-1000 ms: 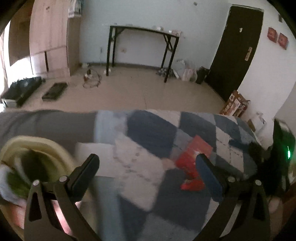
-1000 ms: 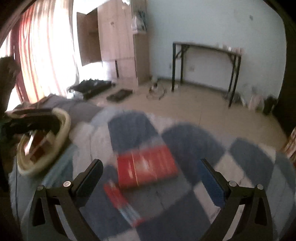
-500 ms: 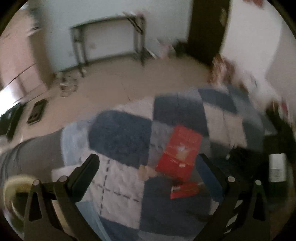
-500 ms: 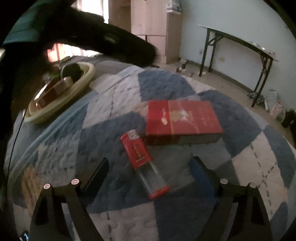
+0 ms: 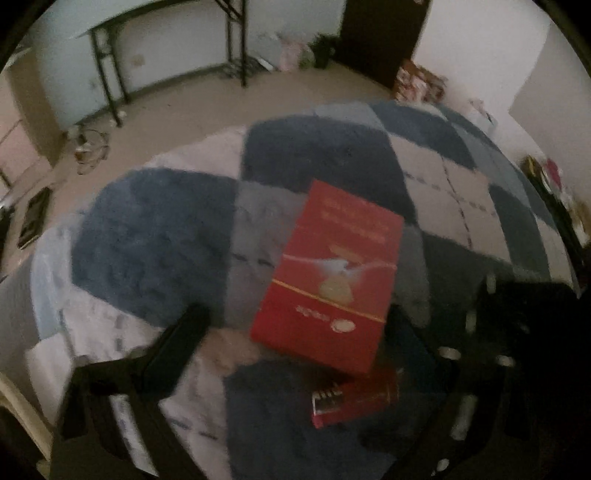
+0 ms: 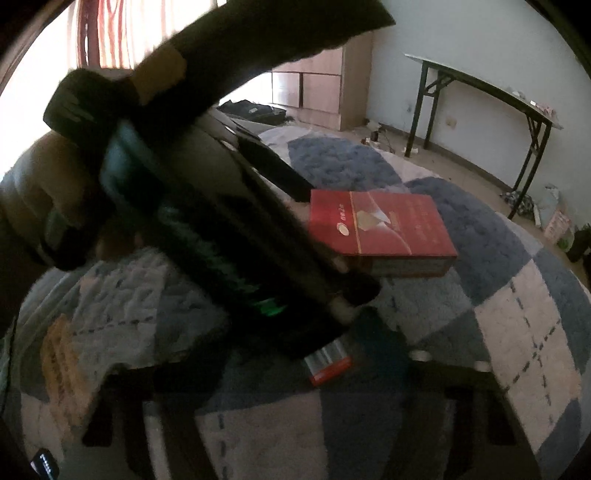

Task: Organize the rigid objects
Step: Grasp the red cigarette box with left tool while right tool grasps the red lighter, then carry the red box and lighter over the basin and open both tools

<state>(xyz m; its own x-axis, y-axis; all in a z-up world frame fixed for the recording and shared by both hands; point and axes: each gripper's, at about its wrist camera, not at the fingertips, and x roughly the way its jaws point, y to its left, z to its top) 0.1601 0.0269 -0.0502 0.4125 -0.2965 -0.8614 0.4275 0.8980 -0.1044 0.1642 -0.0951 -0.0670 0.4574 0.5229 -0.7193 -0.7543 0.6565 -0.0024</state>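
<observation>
A red cigarette box (image 5: 332,273) lies flat on the blue and white checked blanket (image 5: 155,236). A red lighter (image 5: 354,402) lies just nearer than it. My left gripper (image 5: 295,328) is open, its fingers on either side of the box's near end. In the right wrist view the box (image 6: 384,229) sits mid-frame and the lighter (image 6: 328,363) is half hidden under the left gripper's dark body (image 6: 207,229), which crosses the view. My right gripper (image 6: 291,354) is open, its fingers either side of the lighter.
A black-legged table (image 6: 480,99) stands by the far wall, with a wooden cabinet (image 6: 321,88) to its left. Beyond the blanket's edge is tiled floor (image 5: 207,99) with cables and a dark door (image 5: 380,33). The right gripper's black body (image 5: 524,332) crowds the left view's right side.
Both grippers have moved in close over the box and lighter. The left gripper now crosses the right wrist view, and the cream basket has left both views.
</observation>
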